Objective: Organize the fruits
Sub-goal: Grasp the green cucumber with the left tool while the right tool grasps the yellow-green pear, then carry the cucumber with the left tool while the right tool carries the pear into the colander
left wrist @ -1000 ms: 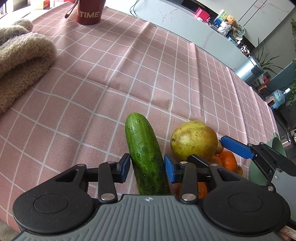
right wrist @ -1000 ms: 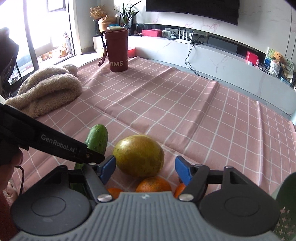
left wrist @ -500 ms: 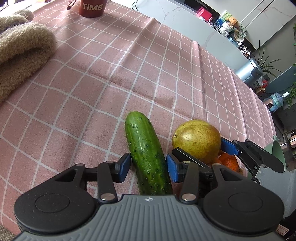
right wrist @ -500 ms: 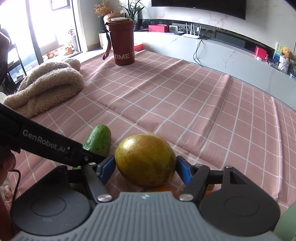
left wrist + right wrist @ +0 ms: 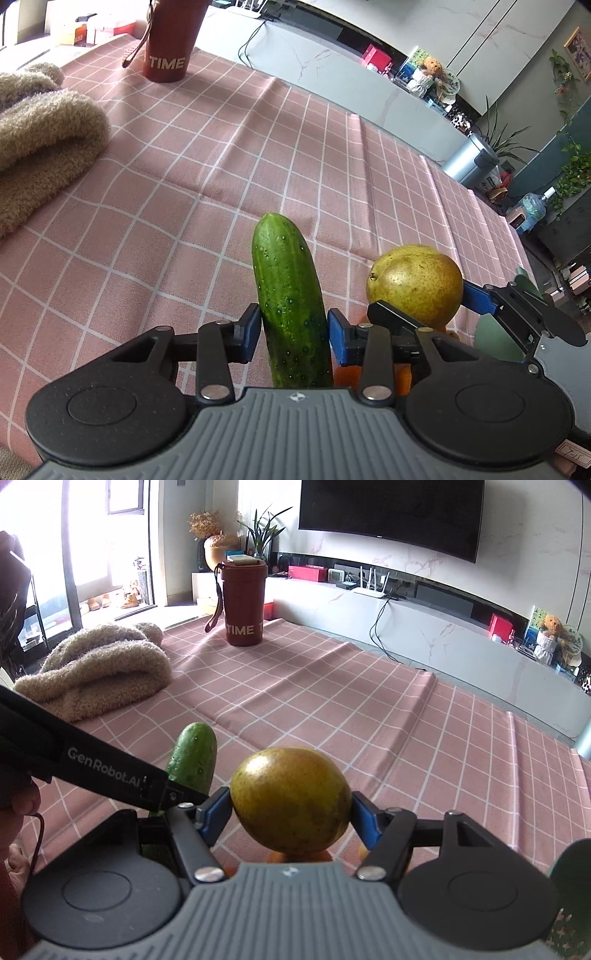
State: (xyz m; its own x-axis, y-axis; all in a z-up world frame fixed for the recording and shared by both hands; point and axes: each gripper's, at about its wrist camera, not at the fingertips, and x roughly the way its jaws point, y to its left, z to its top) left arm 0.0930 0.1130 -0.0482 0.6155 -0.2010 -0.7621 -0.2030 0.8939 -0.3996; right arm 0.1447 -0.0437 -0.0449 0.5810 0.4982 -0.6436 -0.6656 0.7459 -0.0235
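Pink checked tablecloth (image 5: 192, 155) under gripped cucumber (image 5: 288, 295), pear (image 5: 291, 797)

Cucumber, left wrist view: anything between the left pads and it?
No. The left gripper has just been closing, and its blue pads sit against the cucumber on both sides with nothing in between. The pear sits apart in the right gripper.
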